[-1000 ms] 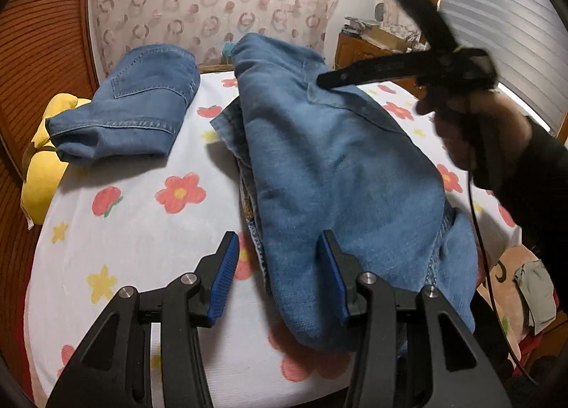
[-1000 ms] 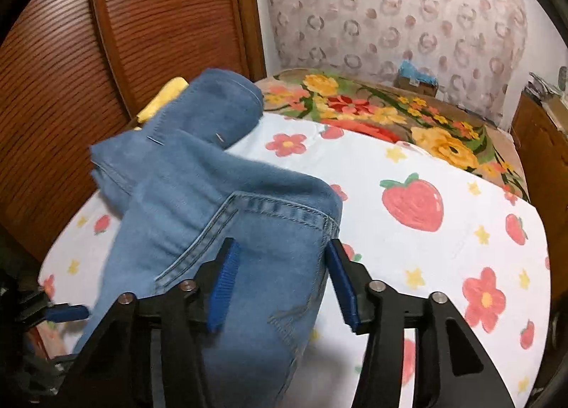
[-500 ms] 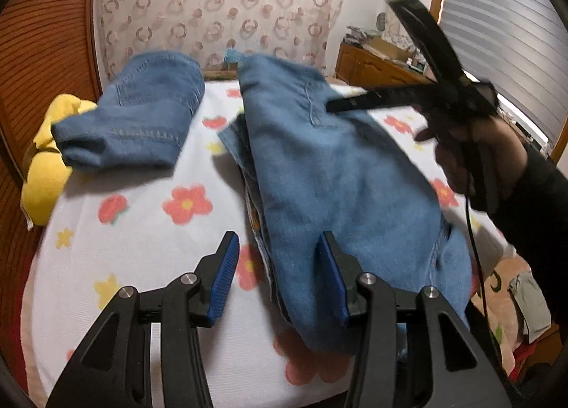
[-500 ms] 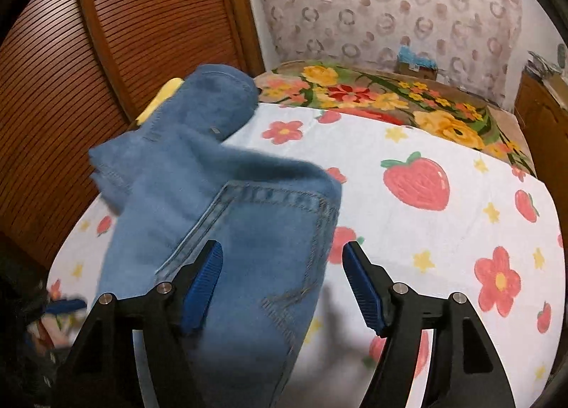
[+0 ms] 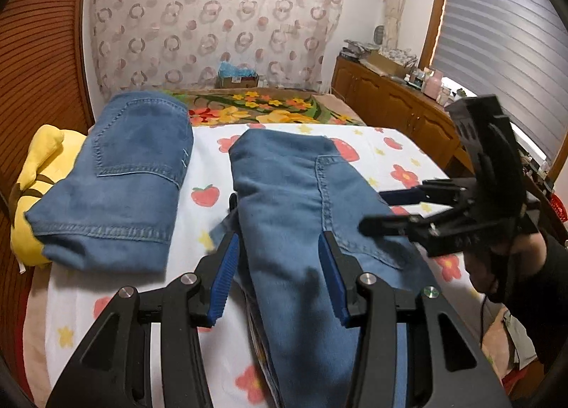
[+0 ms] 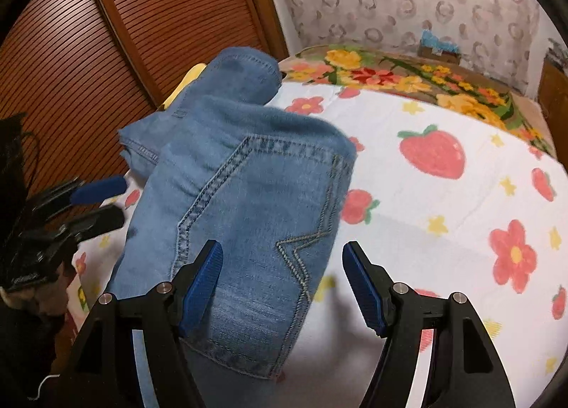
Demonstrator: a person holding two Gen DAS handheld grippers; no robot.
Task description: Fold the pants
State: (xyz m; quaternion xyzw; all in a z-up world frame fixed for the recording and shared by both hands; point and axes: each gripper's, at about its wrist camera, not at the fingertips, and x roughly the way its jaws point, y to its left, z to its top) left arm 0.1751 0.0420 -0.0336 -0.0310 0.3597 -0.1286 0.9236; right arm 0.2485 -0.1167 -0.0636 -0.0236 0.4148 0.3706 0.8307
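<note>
A light blue pair of jeans lies lengthwise on the bed, back pocket up, its folded end toward the far side. My left gripper hovers over the near part of them, open, with the denim showing below the gap between its blue pads. It also appears at the left edge of the right wrist view as the left gripper. My right gripper stands open above the pocket, pressing on nothing. From the left wrist view the right gripper hangs beside the jeans' right edge, held by a hand in a dark sleeve.
A second, darker folded pair of jeans lies at the left on a yellow plush toy. The white flower-and-strawberry sheet covers the bed, with a floral blanket beyond. A slatted wooden door is left, a wooden cabinet right.
The right gripper's jaws have widened and let the jeans' folded end drop flat onto the bed. It has sunk beside the jeans. The left gripper has risen and shifted over the denim.
</note>
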